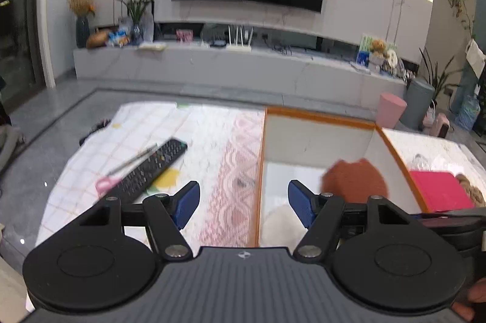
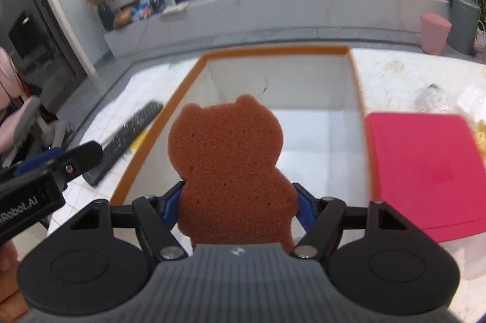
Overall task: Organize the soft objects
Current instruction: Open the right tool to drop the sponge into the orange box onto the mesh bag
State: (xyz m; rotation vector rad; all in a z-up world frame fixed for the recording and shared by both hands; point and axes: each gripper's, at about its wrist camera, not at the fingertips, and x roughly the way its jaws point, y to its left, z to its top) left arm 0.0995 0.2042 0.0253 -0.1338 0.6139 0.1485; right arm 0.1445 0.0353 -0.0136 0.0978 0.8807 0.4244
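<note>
My right gripper (image 2: pixel 238 203) is shut on an orange-brown bear-shaped sponge (image 2: pixel 226 159) and holds it upright over the near end of a white box with an orange rim (image 2: pixel 275 51). The sponge also shows in the left wrist view (image 1: pixel 355 178), above the box (image 1: pixel 319 116). My left gripper (image 1: pixel 243 198) is open and empty, over the box's left rim. It shows at the left edge of the right wrist view (image 2: pixel 73 160). A pale soft thing (image 1: pixel 281 224) lies inside the box near my left gripper.
A black remote (image 1: pixel 152 171) and pink-handled scissors (image 1: pixel 121 171) lie on the patterned tablecloth left of the box. A pink flat lid or board (image 2: pixel 425 171) lies right of the box, with crinkled wrappers (image 2: pixel 474 110) beyond it. A TV cabinet stands behind.
</note>
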